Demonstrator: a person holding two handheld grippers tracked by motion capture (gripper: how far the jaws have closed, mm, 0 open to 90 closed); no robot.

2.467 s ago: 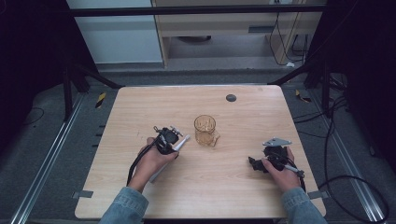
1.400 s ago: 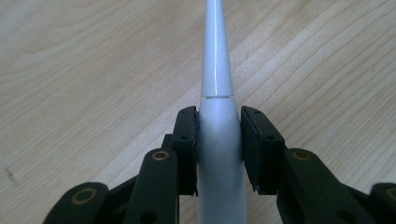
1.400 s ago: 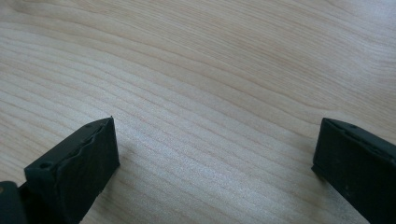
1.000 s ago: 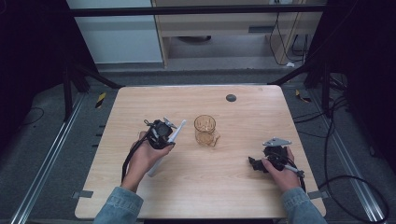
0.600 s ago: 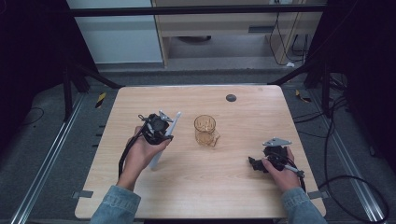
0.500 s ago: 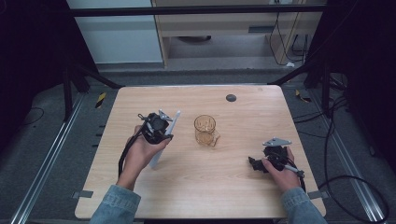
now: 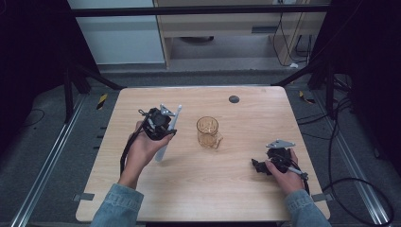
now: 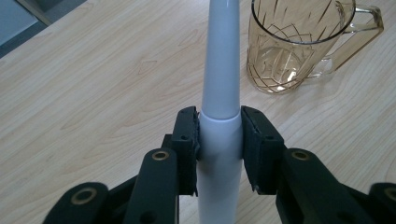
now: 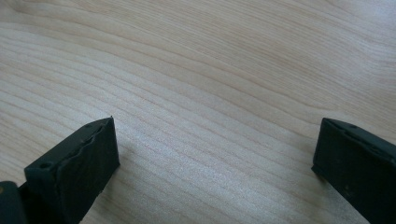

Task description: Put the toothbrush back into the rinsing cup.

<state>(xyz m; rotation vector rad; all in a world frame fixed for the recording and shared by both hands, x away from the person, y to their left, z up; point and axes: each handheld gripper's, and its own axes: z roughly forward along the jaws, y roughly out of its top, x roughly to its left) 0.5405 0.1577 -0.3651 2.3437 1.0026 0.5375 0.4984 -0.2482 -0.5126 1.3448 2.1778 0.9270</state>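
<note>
So the white stick-shaped thing [image 8: 219, 93] is clamped in the left gripper [image 8: 219, 140], jaws pressed tight on both sides of it where the fatter lower body meets the slimmer neck. Its top end is cut off at the top of the left gripper view and its bottom end drops out of sight behind the jaws, so I can't tell what it actually is. From the high view it's held over the left half of the counter [image 7: 198, 189], tilted, just left of the amber glass mug [image 7: 208, 132] near the middle. Small dark round spot [image 7: 233, 99] by the far edge, too small to make out. Right gripper [image 7: 259, 167] rests low near the right front corner, jaws spread wide with only bare wood between them.
</note>
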